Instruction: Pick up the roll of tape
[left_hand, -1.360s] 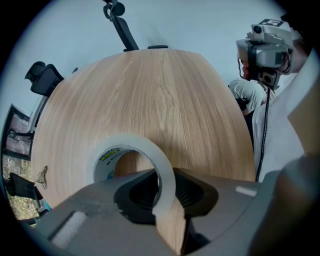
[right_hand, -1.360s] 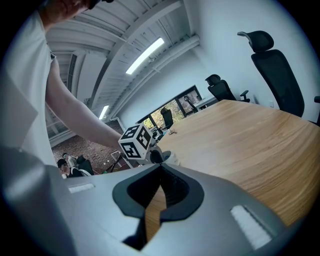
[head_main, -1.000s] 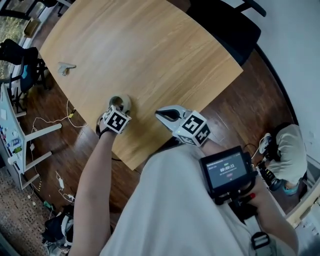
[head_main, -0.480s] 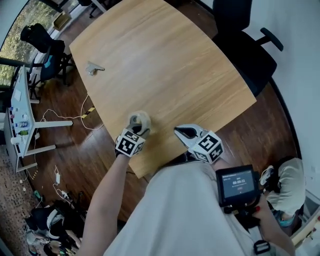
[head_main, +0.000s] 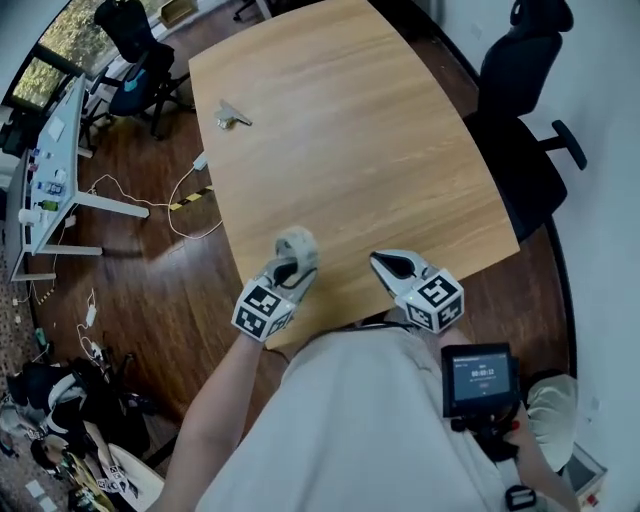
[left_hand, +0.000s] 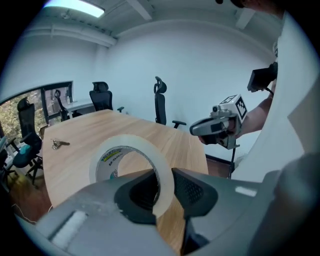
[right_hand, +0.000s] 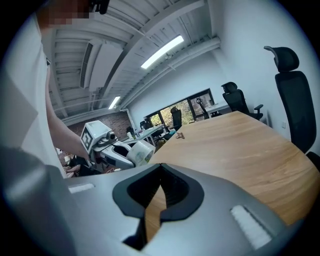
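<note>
Overhead, from the head view, your left hand-held gripper (head_main: 290, 264) has the roll of tape (head_main: 297, 246) clamped in its jaws, over the near edge of the pale wooden worktop (head_main: 350, 130). Your right hand-held gripper (head_main: 385, 263) hangs just beside it, apart from the roll, above the same edge. A small bunch of keys (head_main: 231, 117) lies far off near the worktop's opposite end. A black office chair (head_main: 525, 130) stands on the dark floor (head_main: 150, 260) to the right, and a small screen (head_main: 478, 378) sits by your right forearm. In the left gripper view, your left hand-held gripper (left_hand: 164, 187) pinches the wall of the roll of tape (left_hand: 135, 141): one jaw reaches through the hole and the other presses on the outer face, so the ring stands upright above the worktop (left_hand: 80, 160). Beyond it you see the right hand-held gripper (left_hand: 197, 130), the keys (left_hand: 59, 144) and the office chair (left_hand: 160, 102). In the right gripper view, your right hand-held gripper (right_hand: 160, 167) has its jaws together at the tips, with only a sliver of worktop (right_hand: 240, 145) showing through the slit below. To its left, the left hand-held gripper (right_hand: 120, 157) holds the roll of tape (right_hand: 141, 151) in the air off the worktop's edge; the keys (right_hand: 178, 134) lie far back.
</note>
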